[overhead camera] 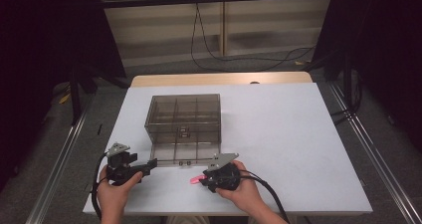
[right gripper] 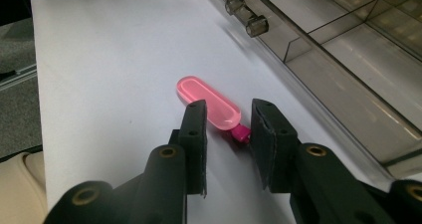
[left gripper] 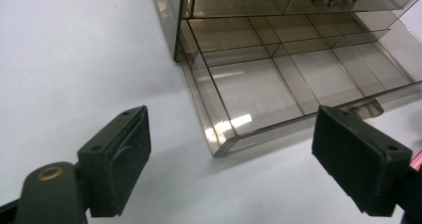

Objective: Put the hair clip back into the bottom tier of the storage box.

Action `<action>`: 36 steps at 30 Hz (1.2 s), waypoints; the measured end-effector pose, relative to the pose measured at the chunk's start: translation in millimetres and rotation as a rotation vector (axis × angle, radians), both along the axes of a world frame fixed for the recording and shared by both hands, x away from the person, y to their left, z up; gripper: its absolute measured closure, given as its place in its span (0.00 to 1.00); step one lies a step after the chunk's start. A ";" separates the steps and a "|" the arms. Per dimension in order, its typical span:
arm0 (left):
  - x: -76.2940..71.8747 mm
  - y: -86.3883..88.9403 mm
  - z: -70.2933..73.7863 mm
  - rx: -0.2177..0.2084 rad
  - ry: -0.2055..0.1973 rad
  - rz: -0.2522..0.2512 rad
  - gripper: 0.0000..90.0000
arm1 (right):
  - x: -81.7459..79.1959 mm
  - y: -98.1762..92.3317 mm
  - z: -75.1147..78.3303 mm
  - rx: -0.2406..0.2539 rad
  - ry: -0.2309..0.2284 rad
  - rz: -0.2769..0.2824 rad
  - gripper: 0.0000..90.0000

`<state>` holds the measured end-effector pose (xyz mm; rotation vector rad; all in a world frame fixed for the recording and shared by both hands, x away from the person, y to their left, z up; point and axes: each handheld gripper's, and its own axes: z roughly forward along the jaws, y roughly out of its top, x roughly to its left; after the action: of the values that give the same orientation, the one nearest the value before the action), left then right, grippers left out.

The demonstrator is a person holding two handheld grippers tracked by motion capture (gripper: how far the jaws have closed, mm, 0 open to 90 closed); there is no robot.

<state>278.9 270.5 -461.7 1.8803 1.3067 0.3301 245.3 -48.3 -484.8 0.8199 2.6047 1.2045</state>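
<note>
Desk [overhead camera: 298,134] carries a smoky clear drawer box [overhead camera: 184,115] with its bottom drawer [left gripper: 259,92] pulled out toward the person. Left gripper [overhead camera: 152,163] sits at the drawer's near left corner, fingers [left gripper: 117,157] spread wide around bare desk. Right gripper [right gripper: 228,134] has its fingers either side of a pink stick [right gripper: 206,103] lying flat beside the drawer front, not visibly pressing on it; two small knobs [right gripper: 246,16] lie beyond

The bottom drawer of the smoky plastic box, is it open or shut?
Open. The bottom drawer is pulled out in front of the box, so its empty compartments lie uncovered, while the drawer above stays in.
</note>
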 end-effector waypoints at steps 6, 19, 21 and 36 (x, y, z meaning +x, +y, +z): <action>-0.2 0.6 0.0 -0.003 0.001 0.006 0.18 | 0.4 0.2 0.3 -0.007 -0.007 0.003 0.82; -0.5 -1.1 -0.9 0.007 0.002 0.006 0.18 | -1.5 3.9 1.2 -0.007 0.001 0.008 0.74; -0.5 -1.3 -1.0 0.008 0.003 0.004 0.18 | 0.3 4.8 1.5 -0.005 0.001 0.006 0.73; -0.3 -1.5 -1.4 0.009 0.005 -0.002 0.18 | -0.1 10.9 2.4 -0.022 0.003 0.019 0.84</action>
<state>278.7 269.0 -463.1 1.8910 1.3093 0.3309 245.2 -37.4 -482.4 0.7948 2.6294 1.1784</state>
